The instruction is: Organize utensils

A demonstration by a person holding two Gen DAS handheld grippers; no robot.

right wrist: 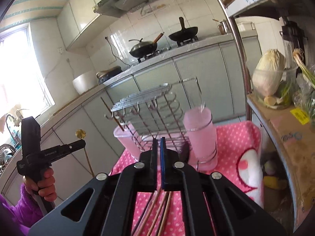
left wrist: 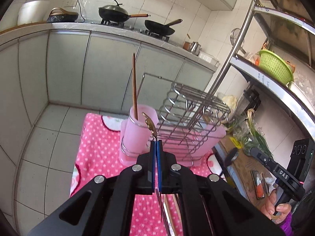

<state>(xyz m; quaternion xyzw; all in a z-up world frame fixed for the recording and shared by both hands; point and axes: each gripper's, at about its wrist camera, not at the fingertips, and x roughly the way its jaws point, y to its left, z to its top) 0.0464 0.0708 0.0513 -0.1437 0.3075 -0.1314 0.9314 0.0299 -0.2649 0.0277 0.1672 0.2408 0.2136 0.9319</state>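
My left gripper (left wrist: 156,142) is shut on a thin gold utensil (left wrist: 150,124), whose ornate end sticks up past the blue pads. In the right wrist view that gold utensil (right wrist: 80,134) stands upright in the left gripper (right wrist: 83,142). The right gripper (right wrist: 158,142) is shut, and a dark spoon (right wrist: 185,151) juts out to the right of its pads. The same dark spoon (left wrist: 231,156) shows at that gripper's tip. Straight ahead stands a pink utensil holder (left wrist: 137,131) in a wire rack (left wrist: 193,114), with one wooden chopstick (left wrist: 134,86) in its cup. Several chopsticks (right wrist: 157,214) lie on the pink dotted cloth (right wrist: 236,137).
A steel pole (left wrist: 230,53) and metal shelves with a green basket (left wrist: 274,66) rise at the right. A cabbage (right wrist: 268,72) and a cardboard box (right wrist: 291,137) sit on the lower shelf. Two woks (left wrist: 116,12) stand on the far stove. Tiled floor lies to the left.
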